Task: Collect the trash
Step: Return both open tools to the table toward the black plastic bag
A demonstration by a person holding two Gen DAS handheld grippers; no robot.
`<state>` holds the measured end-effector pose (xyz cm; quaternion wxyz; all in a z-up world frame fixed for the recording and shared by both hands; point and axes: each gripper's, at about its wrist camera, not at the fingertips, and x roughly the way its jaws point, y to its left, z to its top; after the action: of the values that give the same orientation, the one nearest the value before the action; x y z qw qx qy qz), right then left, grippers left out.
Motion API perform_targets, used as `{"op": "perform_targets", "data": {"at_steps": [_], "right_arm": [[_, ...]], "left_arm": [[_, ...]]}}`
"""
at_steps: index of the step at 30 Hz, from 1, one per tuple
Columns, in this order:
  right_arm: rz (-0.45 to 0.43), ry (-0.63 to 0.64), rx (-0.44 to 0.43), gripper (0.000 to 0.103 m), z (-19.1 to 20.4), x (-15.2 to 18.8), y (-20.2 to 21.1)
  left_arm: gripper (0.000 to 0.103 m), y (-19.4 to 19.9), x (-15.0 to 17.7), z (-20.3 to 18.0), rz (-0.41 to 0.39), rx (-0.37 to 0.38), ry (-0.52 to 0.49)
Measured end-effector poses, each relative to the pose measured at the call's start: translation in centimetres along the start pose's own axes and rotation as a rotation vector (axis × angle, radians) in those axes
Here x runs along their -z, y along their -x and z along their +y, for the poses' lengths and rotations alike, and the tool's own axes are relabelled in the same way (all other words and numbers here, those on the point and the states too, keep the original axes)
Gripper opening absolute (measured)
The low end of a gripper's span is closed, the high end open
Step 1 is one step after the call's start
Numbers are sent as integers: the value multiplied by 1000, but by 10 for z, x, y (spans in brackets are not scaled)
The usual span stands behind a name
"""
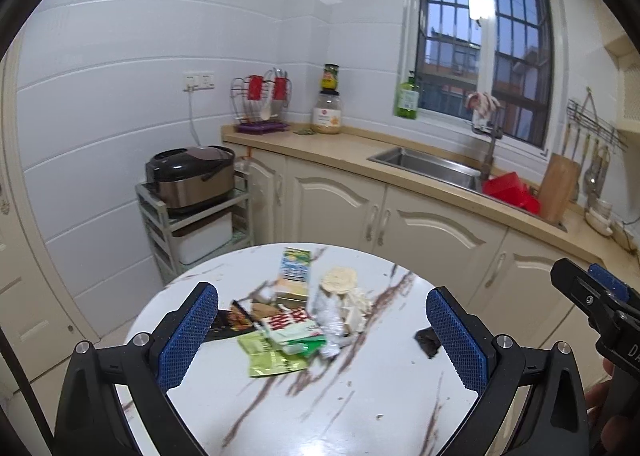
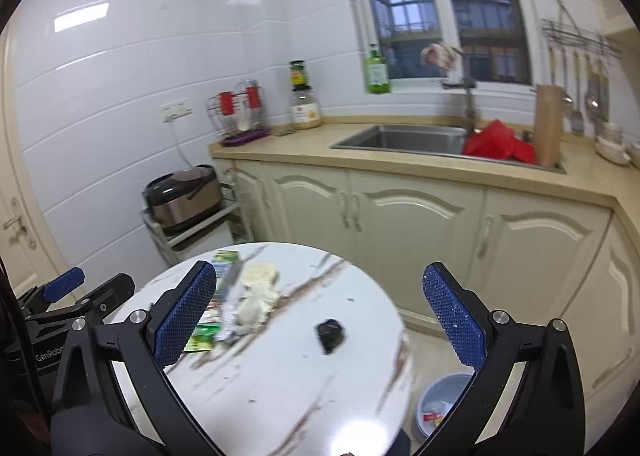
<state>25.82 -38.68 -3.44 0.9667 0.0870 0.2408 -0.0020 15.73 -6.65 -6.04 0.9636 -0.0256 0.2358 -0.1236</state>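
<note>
A pile of trash (image 1: 296,316) lies on the round marble table (image 1: 360,408): a green-blue carton (image 1: 295,270), red-white and green wrappers (image 1: 280,344), crumpled clear plastic and white scraps (image 1: 344,296). A small black piece (image 1: 427,341) lies apart to the right; it also shows in the right wrist view (image 2: 330,333). My left gripper (image 1: 322,332) is open and empty above the table's near side. My right gripper (image 2: 320,320) is open and empty, right of the pile (image 2: 236,296). A grey trash bin (image 2: 440,404) stands on the floor below the table's right edge.
Cream cabinets (image 1: 420,224) and a counter with a steel sink (image 1: 428,164) run behind the table. A rice cooker (image 1: 190,176) sits on a small rack at the left. Jars, a green bottle (image 1: 407,96) and a utensil rack stand on the counter.
</note>
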Motion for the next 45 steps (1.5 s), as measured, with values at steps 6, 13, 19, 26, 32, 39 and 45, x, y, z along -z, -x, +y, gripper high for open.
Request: {"op": "perform_targets", "data": {"at_steps": [6,13,19,26,32,39,45], "right_arm": [[-10,59,-44,103,39,1,-1],[-10,103,-79,103,66,5,-4],[2,130,-92,103,77,8,-12],[63,113,-48,103,60,17,-39],[173,77,13,103,27,38,-79],[351,50,61,103,-8,77,-135],[442,35,59,103,-21,99,-175]], "left_arm": [[102,27,8,15,-23,-73,9],[102,44,20,26,-38,-122,37],[102,36,34,32,-4,-138,53],[102,-4,39,40,102,-125,68],[102,-56,35,47,200,-117,55],[102,-117,42,47,314,-111,44],[102,-166,38,53,382,-114,35]]}}
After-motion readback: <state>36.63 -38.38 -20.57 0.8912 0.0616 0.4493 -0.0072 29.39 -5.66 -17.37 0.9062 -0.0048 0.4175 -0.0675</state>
